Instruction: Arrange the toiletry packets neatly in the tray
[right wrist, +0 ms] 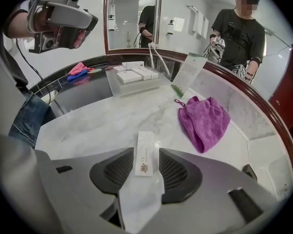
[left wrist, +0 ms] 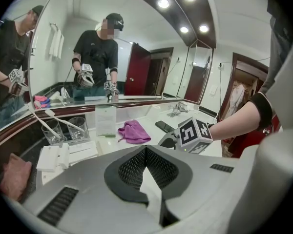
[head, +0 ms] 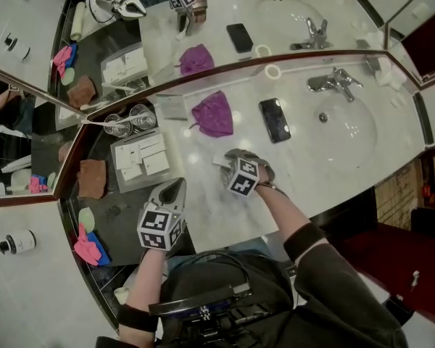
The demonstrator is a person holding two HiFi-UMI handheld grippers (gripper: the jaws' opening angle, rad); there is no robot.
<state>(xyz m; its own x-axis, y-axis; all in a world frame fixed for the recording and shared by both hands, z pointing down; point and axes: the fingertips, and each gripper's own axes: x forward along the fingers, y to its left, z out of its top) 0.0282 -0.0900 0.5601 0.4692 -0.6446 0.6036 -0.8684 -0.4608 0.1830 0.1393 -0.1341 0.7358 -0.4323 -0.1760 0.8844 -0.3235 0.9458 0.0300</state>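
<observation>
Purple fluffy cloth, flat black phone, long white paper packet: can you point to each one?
purple fluffy cloth (head: 213, 114), head view, middle of its crumpled top
flat black phone (head: 275, 119), head view, centre of its screen
long white paper packet (right wrist: 144, 152), right gripper view, middle of its printed face

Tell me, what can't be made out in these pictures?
- Print on the packet between the right gripper's jaws: too small, right gripper view.
- Wording on the standing card: too small, left gripper view.
- Packet count in the tray: overlapping, too small, right gripper view.
</observation>
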